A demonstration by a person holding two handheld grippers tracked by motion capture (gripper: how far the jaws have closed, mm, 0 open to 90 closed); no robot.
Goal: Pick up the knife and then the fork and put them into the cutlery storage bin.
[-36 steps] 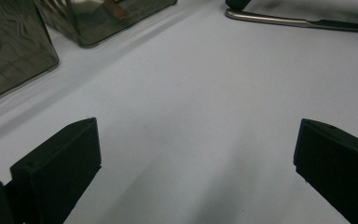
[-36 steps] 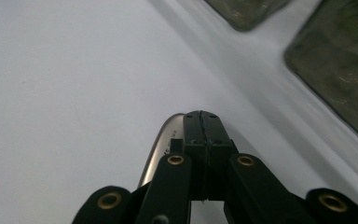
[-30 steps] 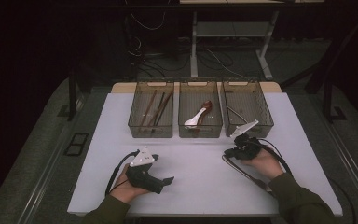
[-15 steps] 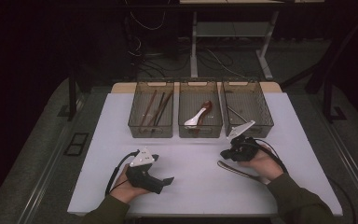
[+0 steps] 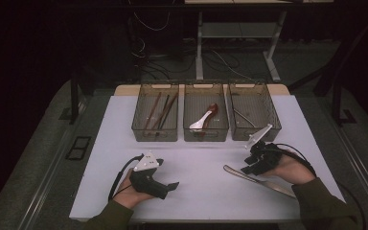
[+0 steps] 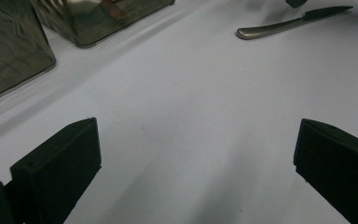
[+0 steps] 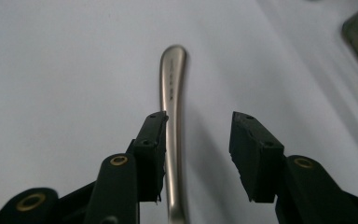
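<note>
Steel table knife, long and silver, flat on the white tabletop just before the right gripper, near the front edge, well apart from three smoky plastic bins. Left gripper: jaws spread wide over bare table, parked clear. Right gripper view: jaws just opened, straddling the knife handle unpinched, open room all round.
</note>
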